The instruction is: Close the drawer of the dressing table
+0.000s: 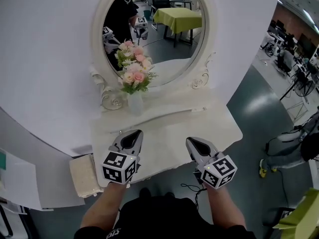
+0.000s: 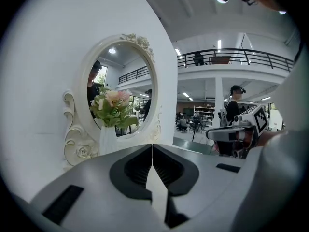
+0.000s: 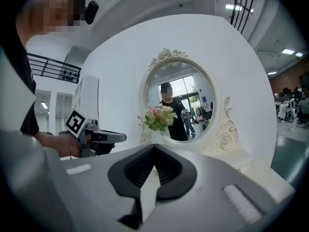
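The white dressing table (image 1: pixel 172 126) stands against a curved white panel, with an oval mirror (image 1: pixel 167 44) and pink flowers (image 1: pixel 134 68) in a white vase (image 1: pixel 134 103) on it. Its drawer front lies hidden under the top's front edge in the head view, and neither gripper view shows it. My left gripper (image 1: pixel 135 132) hovers over the front left of the top, jaws shut and empty (image 2: pixel 152 146). My right gripper (image 1: pixel 189 140) hovers over the front right, also shut with nothing held (image 3: pixel 154 148). Both point toward the mirror, side by side and apart from the table.
A cream padded block (image 1: pixel 84 176) sits low at the table's left. Grey floor opens to the right, where a seated person (image 1: pixel 294 153) and cables are. A yellow-green cloth (image 1: pixel 304 218) shows at the bottom right corner.
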Tool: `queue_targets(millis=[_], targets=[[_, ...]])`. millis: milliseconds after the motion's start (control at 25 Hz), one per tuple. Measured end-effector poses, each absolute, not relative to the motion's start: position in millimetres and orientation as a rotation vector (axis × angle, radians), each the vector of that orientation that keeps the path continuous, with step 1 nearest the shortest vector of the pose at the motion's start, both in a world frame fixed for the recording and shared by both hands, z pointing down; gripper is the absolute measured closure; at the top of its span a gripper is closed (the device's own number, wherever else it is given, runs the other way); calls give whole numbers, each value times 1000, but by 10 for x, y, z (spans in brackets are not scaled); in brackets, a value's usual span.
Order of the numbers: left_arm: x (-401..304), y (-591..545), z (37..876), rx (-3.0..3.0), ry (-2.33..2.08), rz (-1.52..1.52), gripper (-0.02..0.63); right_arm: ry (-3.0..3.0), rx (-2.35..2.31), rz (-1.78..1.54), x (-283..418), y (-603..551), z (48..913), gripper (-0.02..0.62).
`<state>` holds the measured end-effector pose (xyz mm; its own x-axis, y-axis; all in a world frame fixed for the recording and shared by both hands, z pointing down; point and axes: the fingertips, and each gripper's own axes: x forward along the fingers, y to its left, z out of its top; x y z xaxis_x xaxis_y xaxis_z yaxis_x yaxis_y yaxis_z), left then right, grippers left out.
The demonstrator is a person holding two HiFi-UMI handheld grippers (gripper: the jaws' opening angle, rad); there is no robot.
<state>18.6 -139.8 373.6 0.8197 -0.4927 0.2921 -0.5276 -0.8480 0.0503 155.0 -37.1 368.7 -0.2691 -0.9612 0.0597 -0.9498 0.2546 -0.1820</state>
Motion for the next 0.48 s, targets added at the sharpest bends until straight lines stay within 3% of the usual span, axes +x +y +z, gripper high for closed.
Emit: queue_targets(millis=[480], targets=[[196, -1536, 3462, 2908, -791, 301, 595, 2419, -1930, -149, 1493, -386, 3396, 588]])
